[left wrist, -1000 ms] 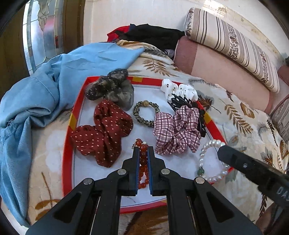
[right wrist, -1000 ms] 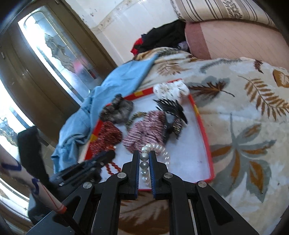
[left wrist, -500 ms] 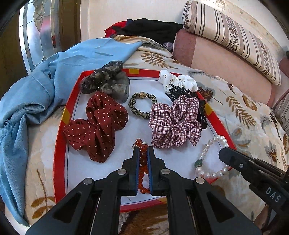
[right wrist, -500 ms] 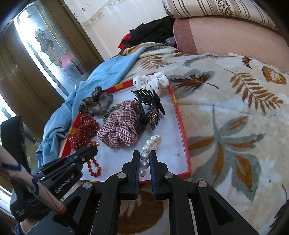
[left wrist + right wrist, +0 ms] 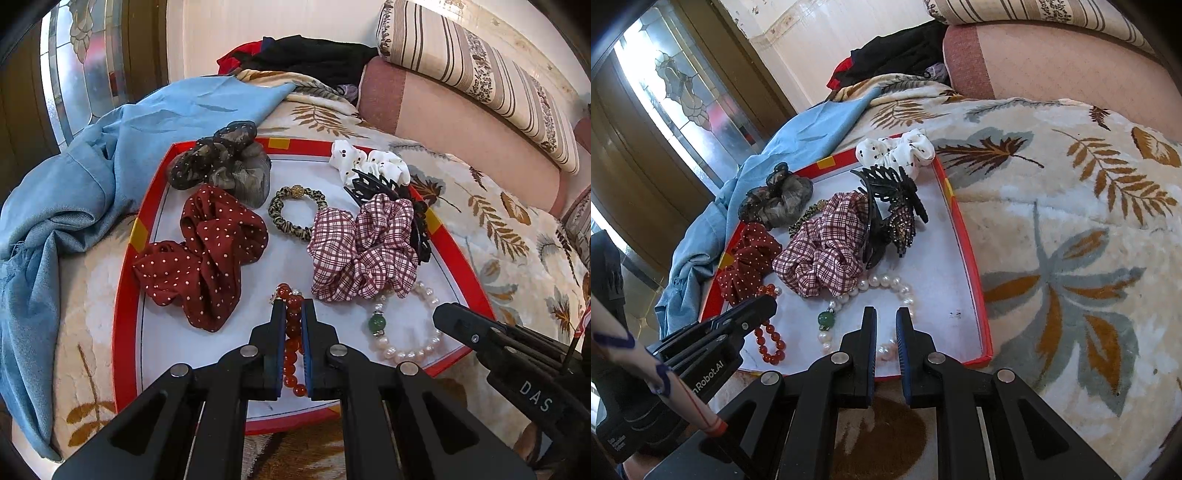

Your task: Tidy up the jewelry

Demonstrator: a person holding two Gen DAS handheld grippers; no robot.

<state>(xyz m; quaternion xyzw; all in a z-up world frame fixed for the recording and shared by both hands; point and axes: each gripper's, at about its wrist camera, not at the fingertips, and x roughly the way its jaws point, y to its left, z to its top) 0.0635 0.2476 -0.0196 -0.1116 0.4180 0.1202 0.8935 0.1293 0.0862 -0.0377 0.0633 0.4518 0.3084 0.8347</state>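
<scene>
The red-orange glass-bead bracelet (image 5: 291,332) sits clamped in my left claw (image 5: 293,314), its far loop hidden. My right claw (image 5: 885,317) gapes narrowly over the white pearl bracelet (image 5: 882,282), whose near beads it covers, on the red-rimmed white tray (image 5: 967,243).

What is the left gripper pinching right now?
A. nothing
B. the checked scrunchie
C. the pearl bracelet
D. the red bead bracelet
D: the left gripper is shut on the red bead bracelet, whose beads run between its fingers, while the pearl bracelet lies loose on the tray beside it.
</scene>
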